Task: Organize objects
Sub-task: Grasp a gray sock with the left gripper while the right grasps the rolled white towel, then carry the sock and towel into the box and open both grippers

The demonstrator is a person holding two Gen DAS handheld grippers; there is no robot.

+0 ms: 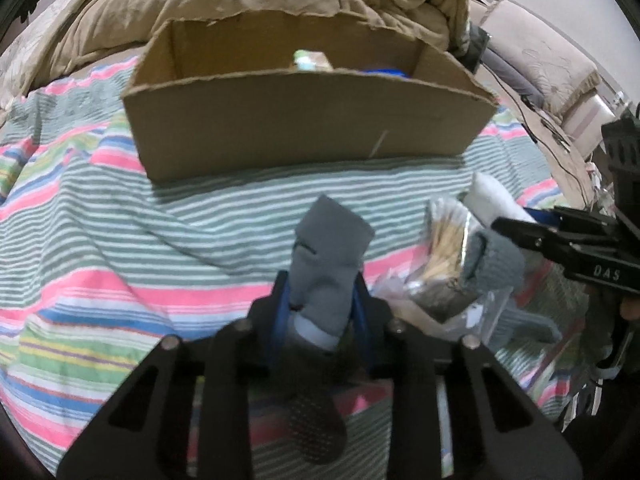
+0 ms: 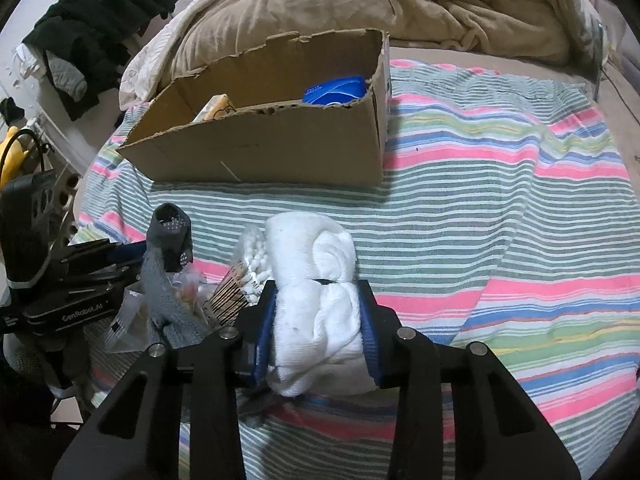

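My left gripper (image 1: 320, 280) is shut on a grey sock (image 1: 326, 264) and holds it above the striped bedcover; it also shows in the right wrist view (image 2: 168, 280). My right gripper (image 2: 318, 292) is shut on a rolled white cloth (image 2: 316, 280), seen in the left wrist view too (image 1: 494, 200). An open cardboard box (image 1: 304, 128) stands ahead on the bed, also in the right wrist view (image 2: 272, 144). It holds a blue item (image 2: 336, 90) and a yellow packet (image 2: 214, 108).
A pile of plastic-bagged items (image 1: 444, 264), including cotton swabs (image 2: 252, 256) and another grey sock (image 1: 496, 264), lies between the grippers. A tan duvet (image 2: 360, 4) is bunched behind the box. Dark clothes (image 2: 100, 12) hang at far left. The striped cover (image 2: 500, 208) spreads right.
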